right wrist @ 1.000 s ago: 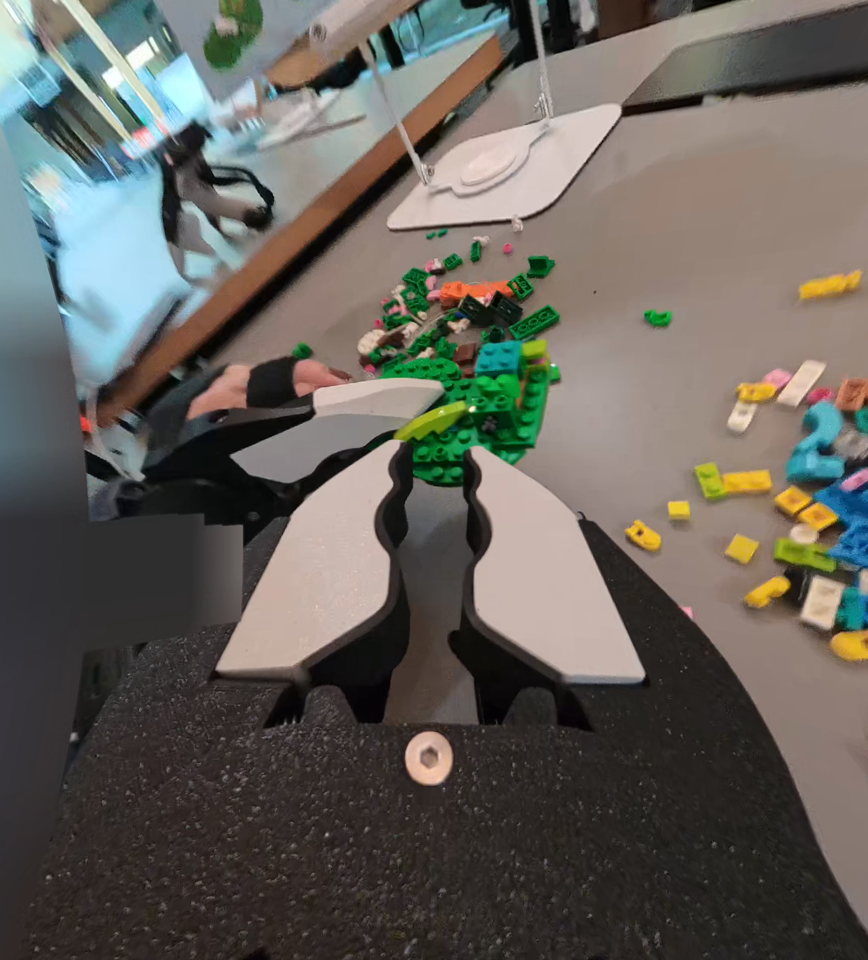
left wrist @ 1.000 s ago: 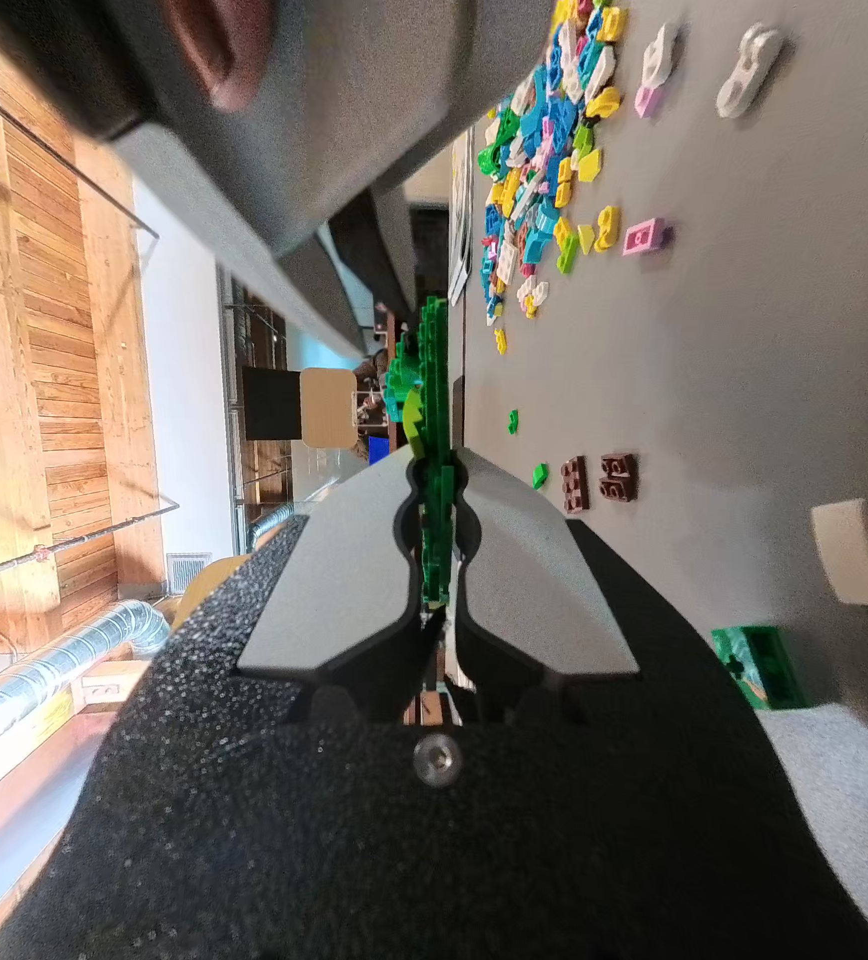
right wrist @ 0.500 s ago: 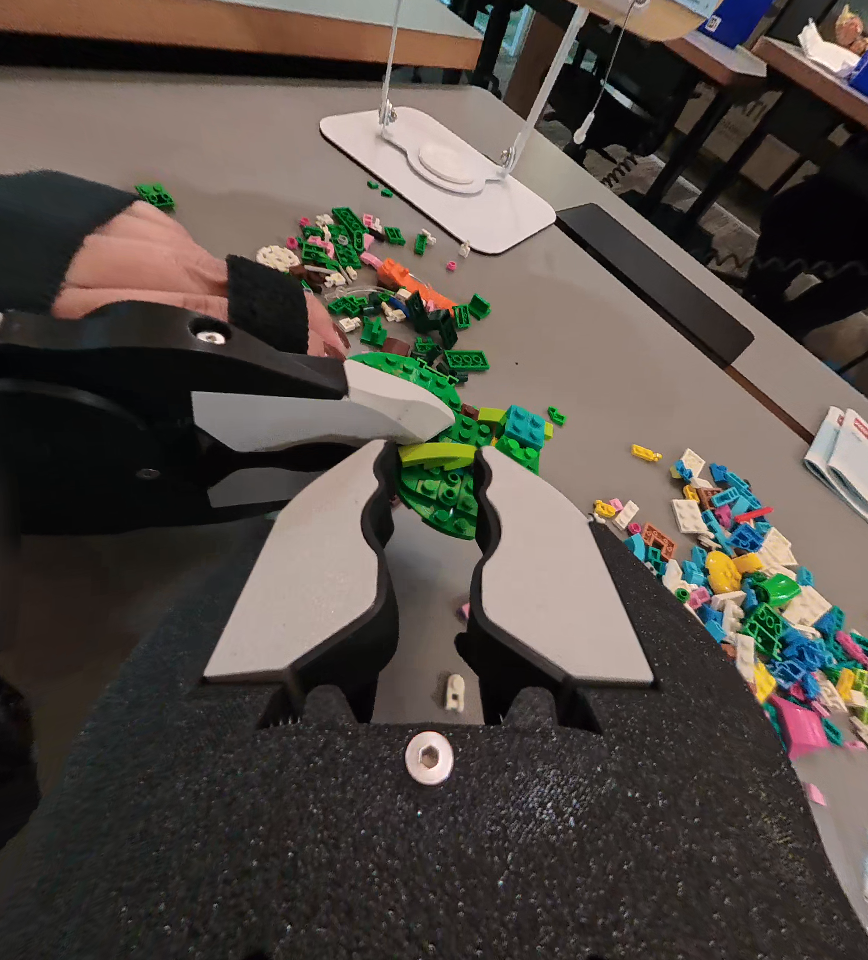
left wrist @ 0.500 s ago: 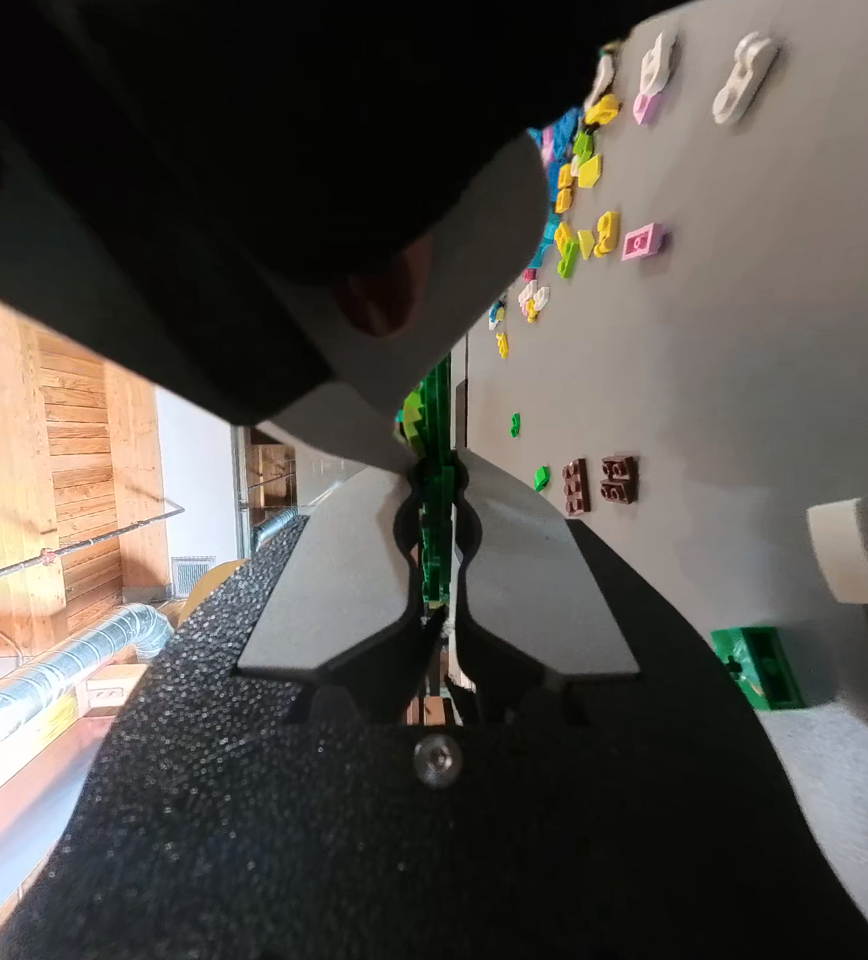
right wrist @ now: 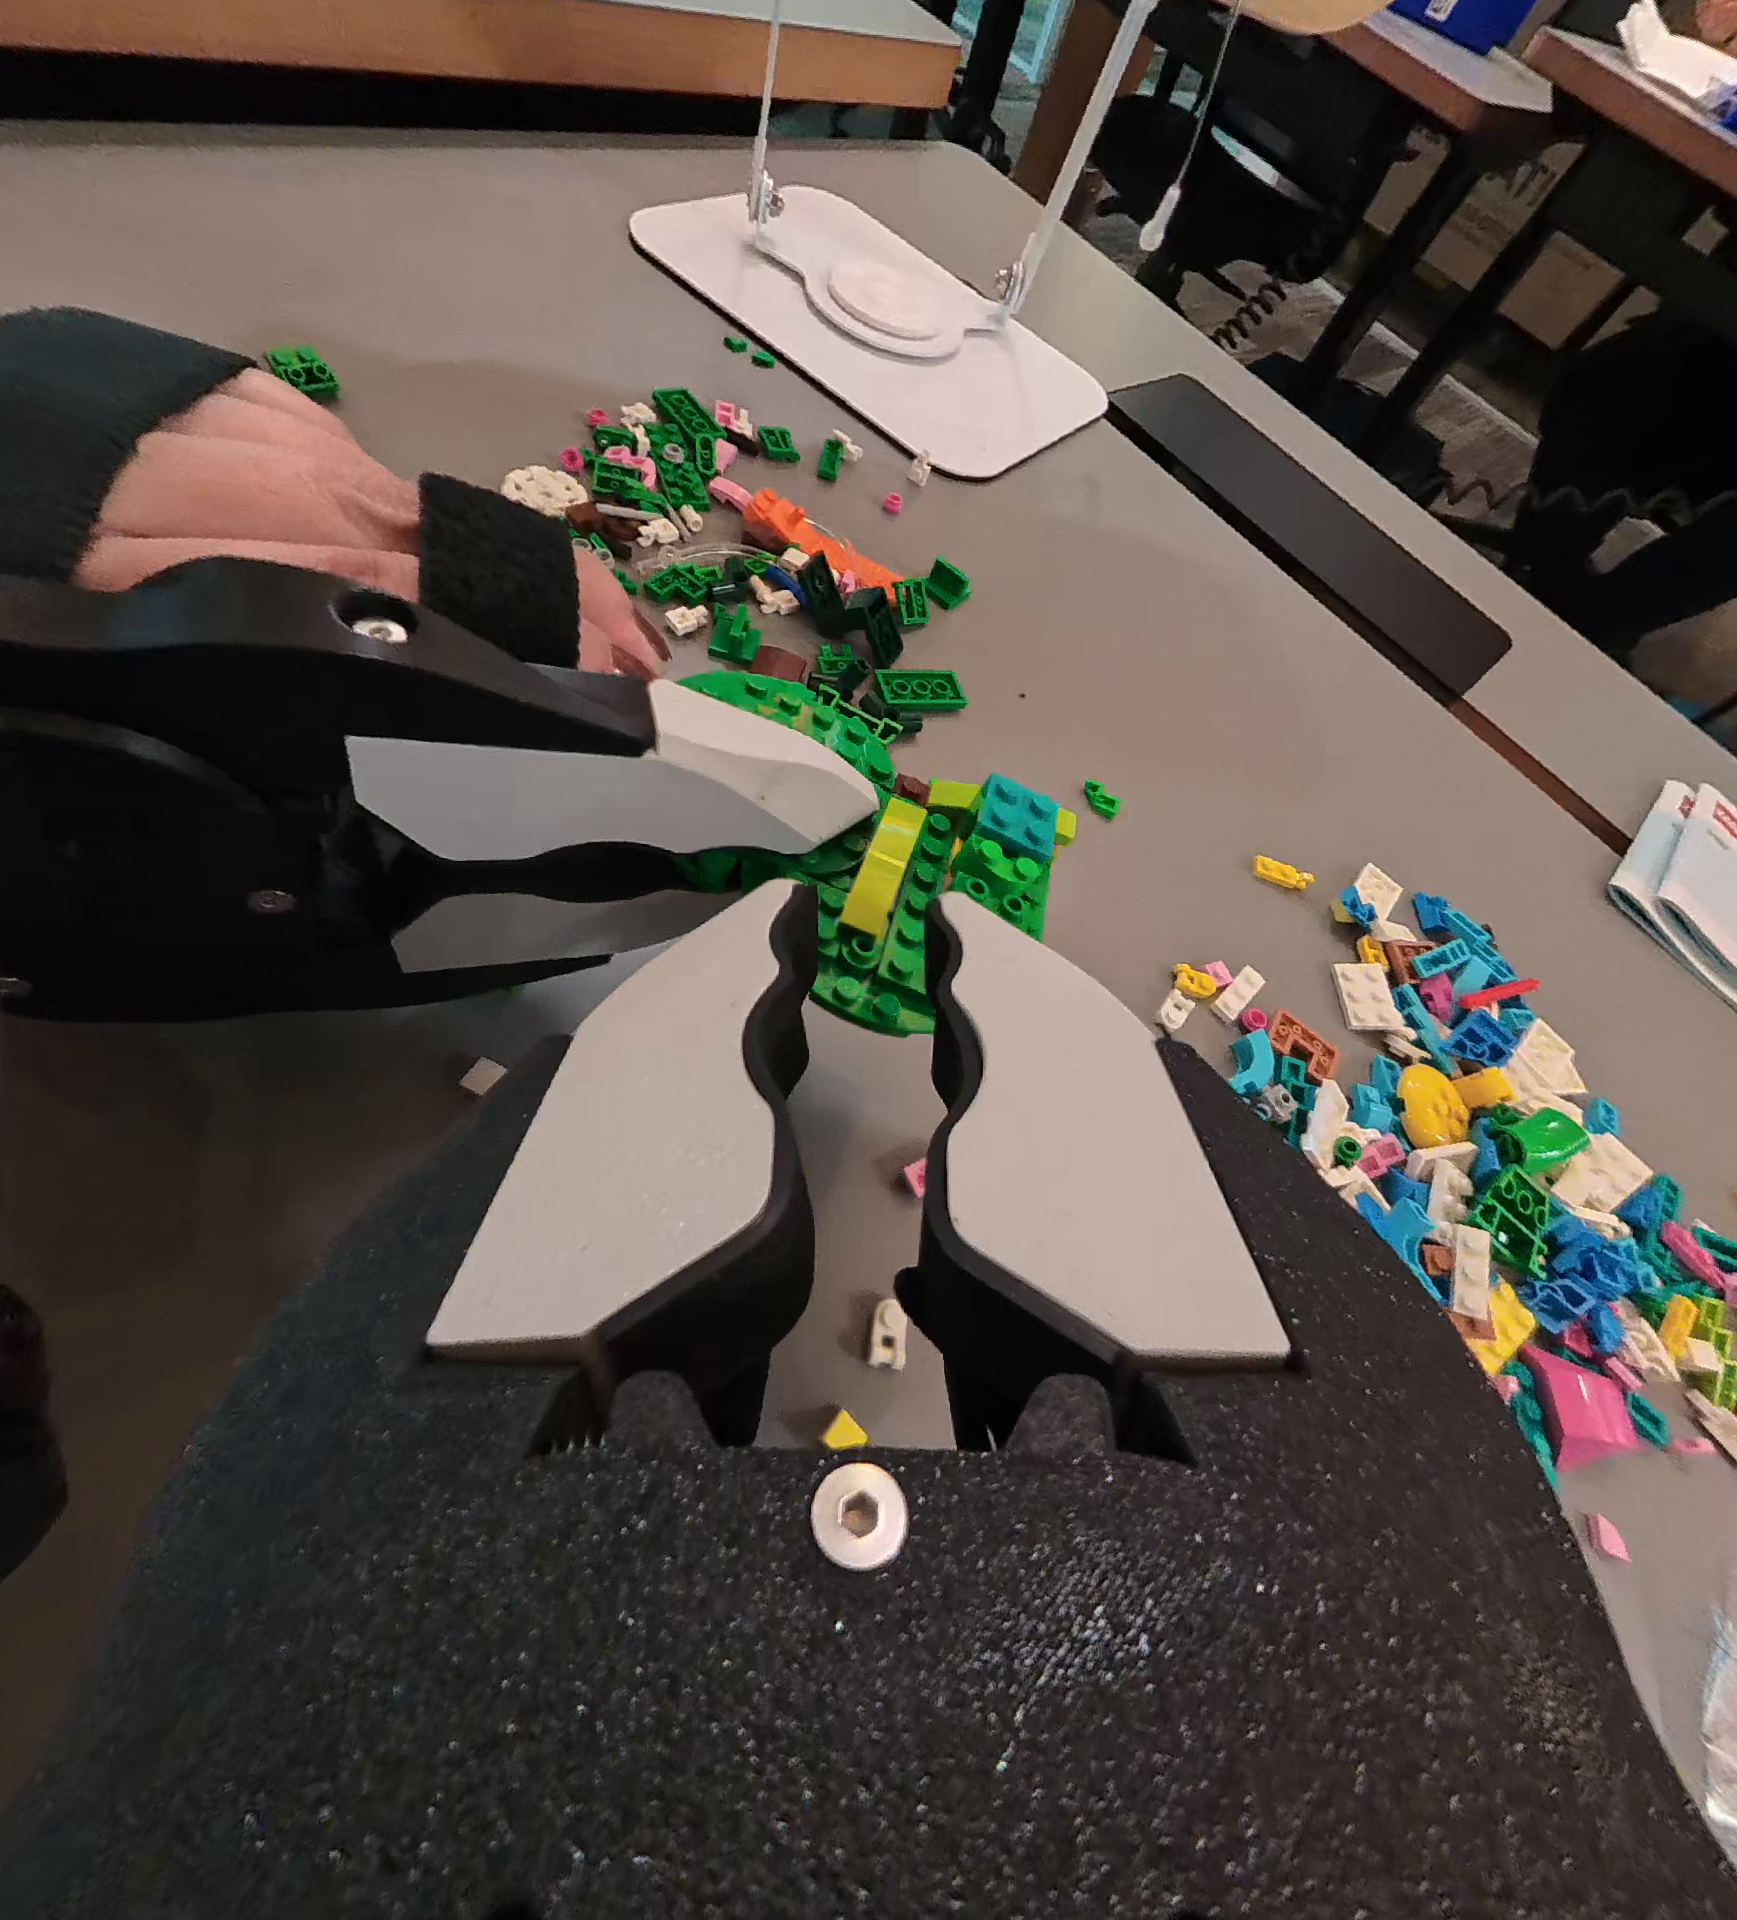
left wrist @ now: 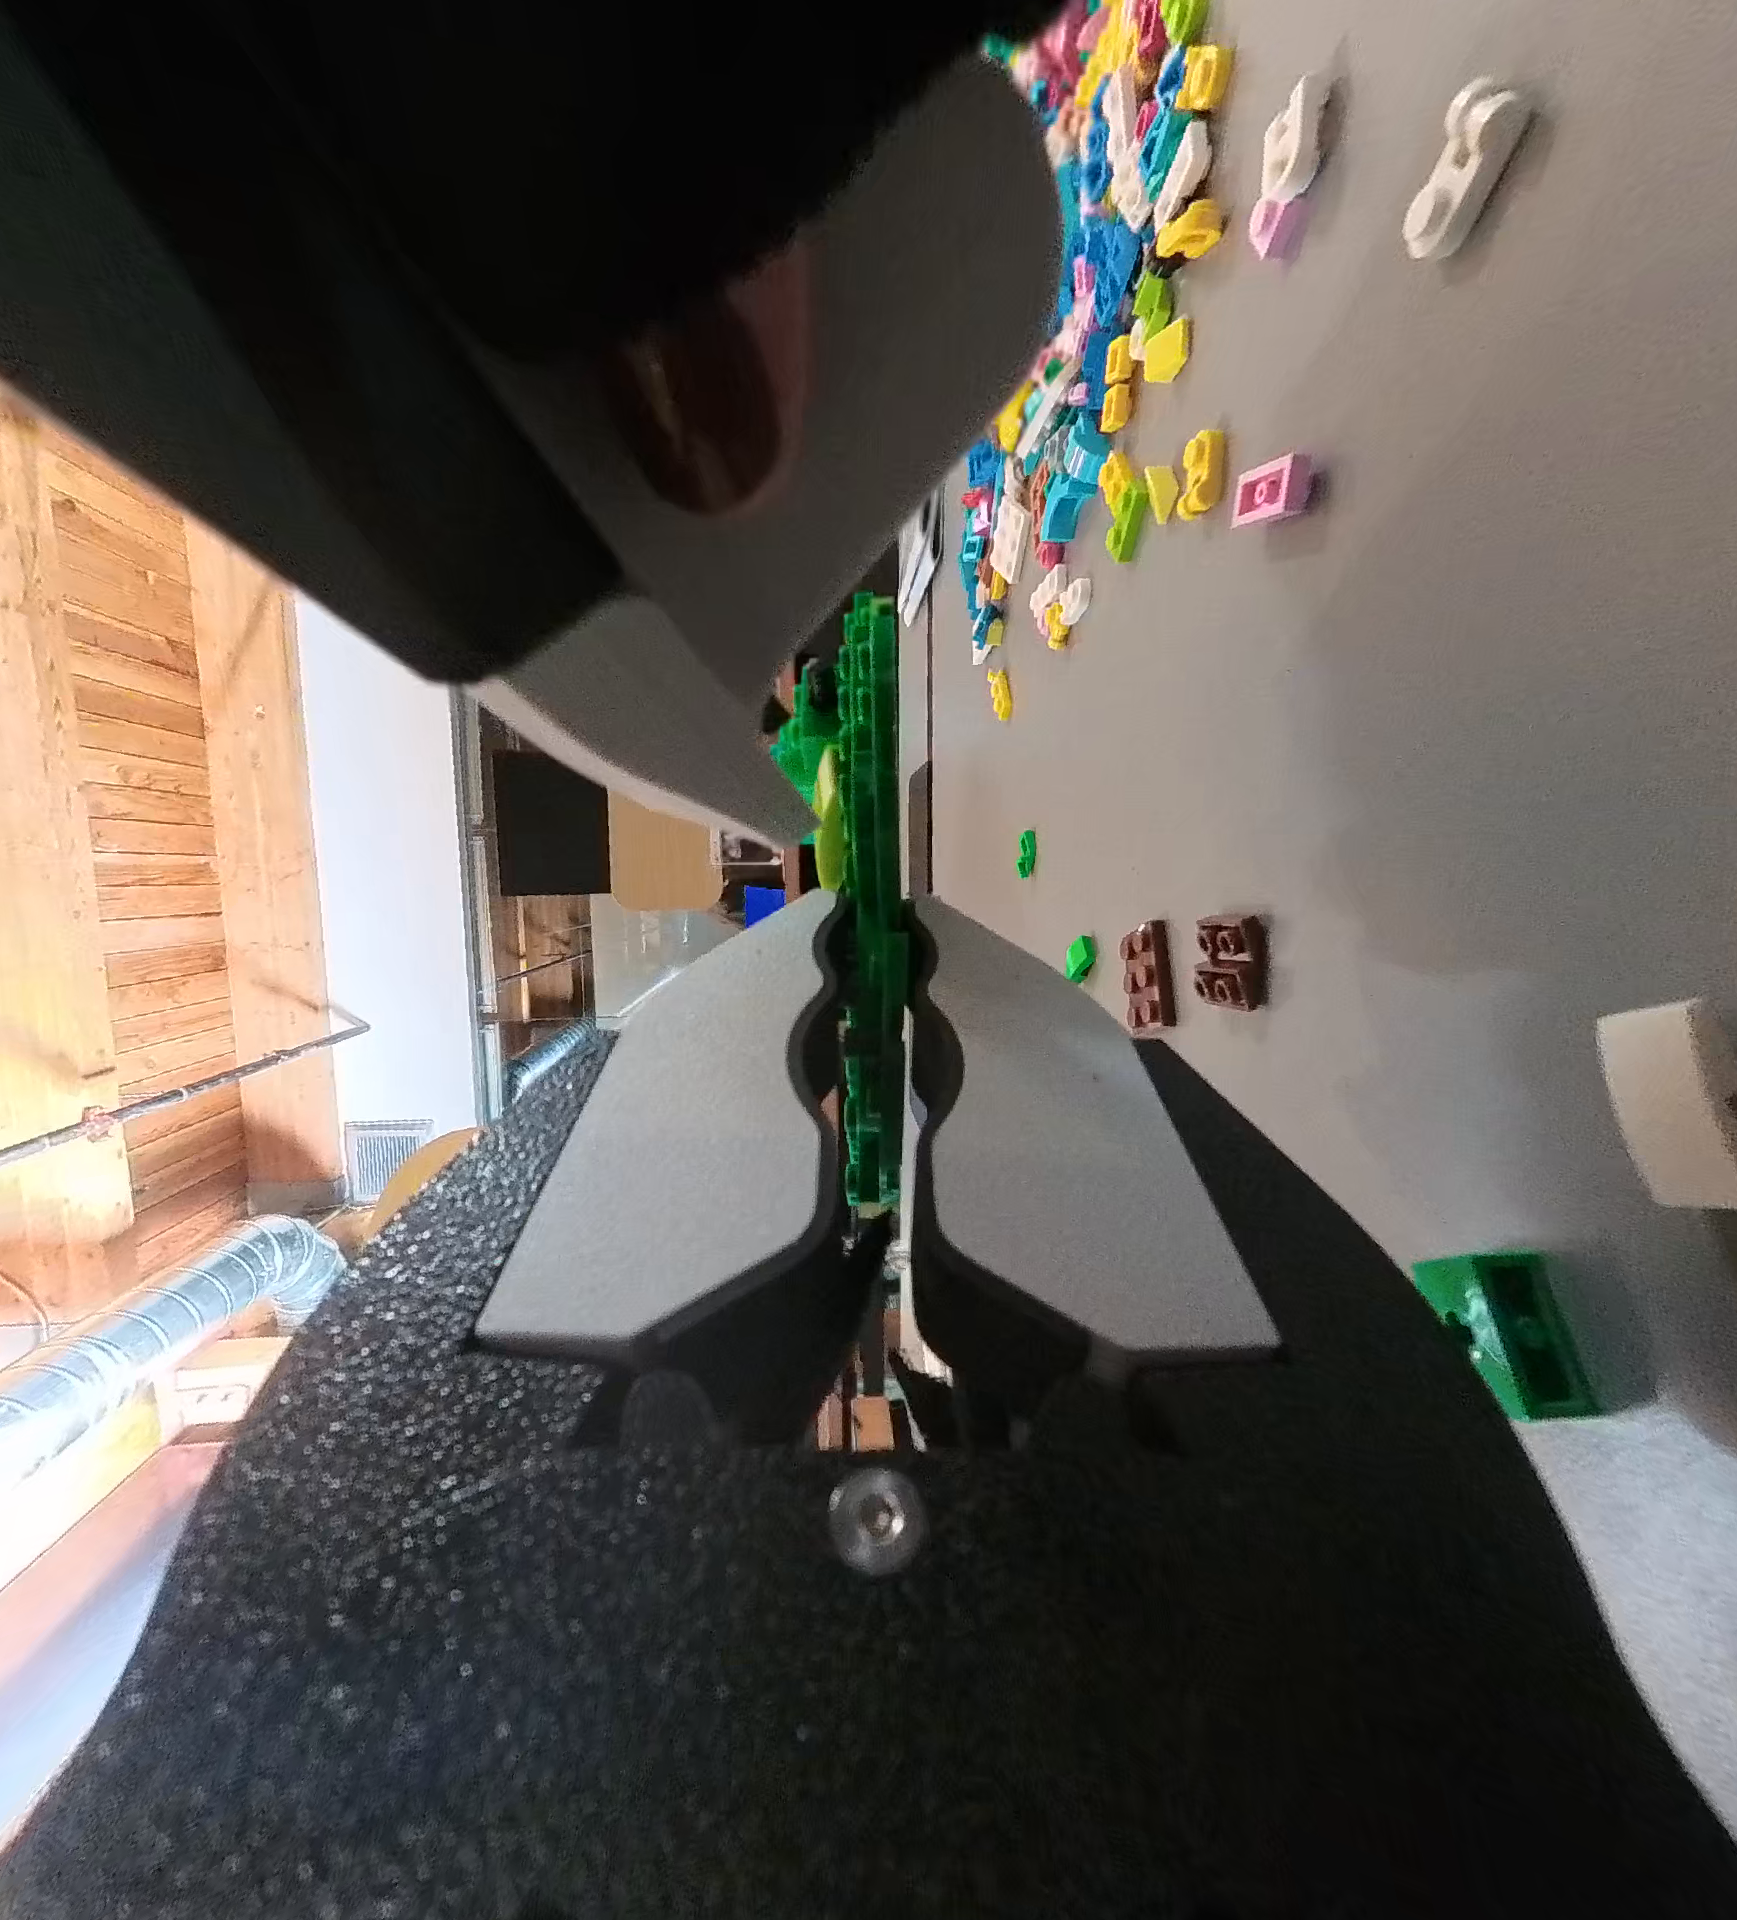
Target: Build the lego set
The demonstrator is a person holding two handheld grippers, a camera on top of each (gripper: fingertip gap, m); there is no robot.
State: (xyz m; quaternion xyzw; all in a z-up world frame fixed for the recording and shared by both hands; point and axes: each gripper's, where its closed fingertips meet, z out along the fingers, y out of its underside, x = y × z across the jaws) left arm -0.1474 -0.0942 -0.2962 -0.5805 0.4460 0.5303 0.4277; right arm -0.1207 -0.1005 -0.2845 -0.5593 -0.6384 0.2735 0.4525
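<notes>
Clamping the studded green base plate (left wrist: pixel 869 1039) edge-on, left claw (left wrist: pixel 872 920) pinches thin plastic between its matte grey, wavy-edged fingers. In the right wrist view the same claw (right wrist: pixel 843 821) comes in from the left, held by a hand (right wrist: pixel 251 499) in a black knit fingerless glove. Plate lies flat on the smooth grey desk (right wrist: pixel 1207 665), rounded, carrying a glossy lime strip (right wrist: pixel 879 868) and a teal brick (right wrist: pixel 1020 810). Right claw (right wrist: pixel 869 914) stands narrowly parted, gripping nothing, tips just at the plate's near edge; contact cannot be told. Loose pile of green, white and orange parts (right wrist: pixel 739 540) beyond the plate; brighter blue, yellow, pink heap (right wrist: pixel 1529 1174) to the right. Two brown studded pieces (left wrist: pixel 1196 971) and one cream curved block (left wrist: pixel 1685 1112) lie apart
</notes>
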